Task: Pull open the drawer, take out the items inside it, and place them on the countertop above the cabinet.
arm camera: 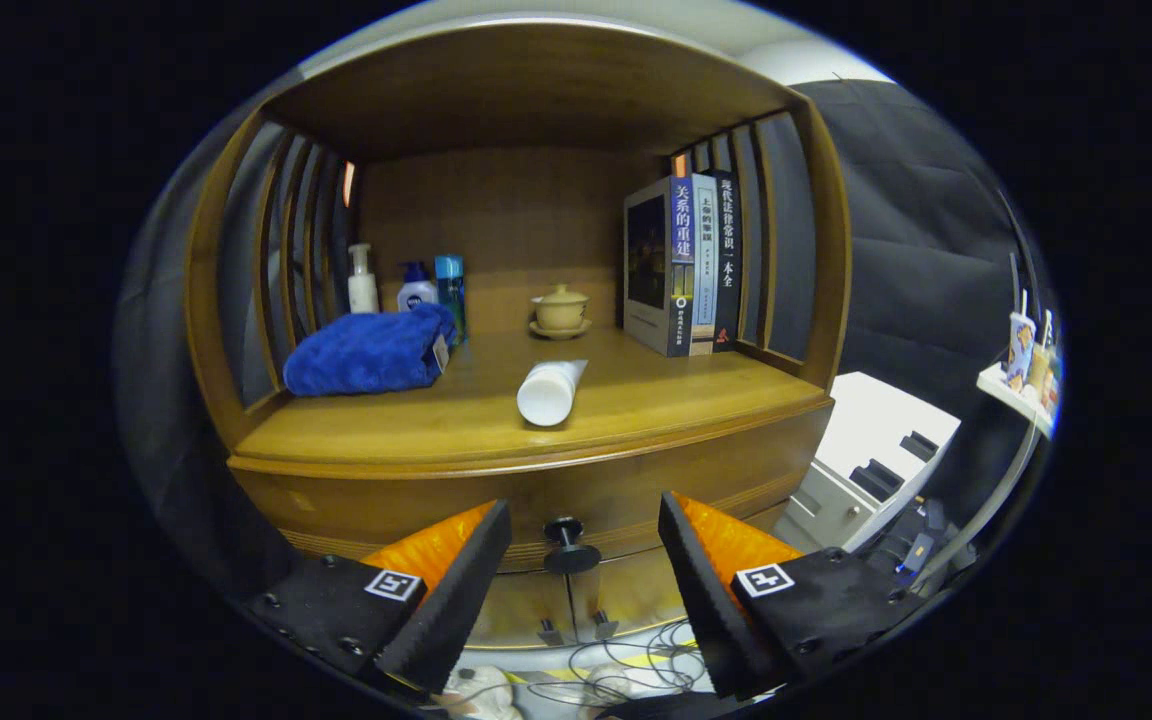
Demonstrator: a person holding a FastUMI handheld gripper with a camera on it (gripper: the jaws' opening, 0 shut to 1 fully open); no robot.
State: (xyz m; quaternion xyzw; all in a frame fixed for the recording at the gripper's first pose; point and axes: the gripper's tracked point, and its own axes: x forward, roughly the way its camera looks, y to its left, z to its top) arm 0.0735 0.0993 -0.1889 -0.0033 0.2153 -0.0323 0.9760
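Spread fingers of the gripper (584, 560) hold nothing; the drawer knob (571, 545) sits between them, stem pointing straight out toward the camera. Clamping off-centre could let it slip. At 12 o'clock beyond, a white tube (549, 390) lies lengthwise on the countertop (636, 405).

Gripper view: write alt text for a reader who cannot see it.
The gripper, jaws open, faces a closed wooden drawer, its dark knob between them. On the countertop above lie a white tube and a blue towel, with bottles, a lidded cup and books behind.
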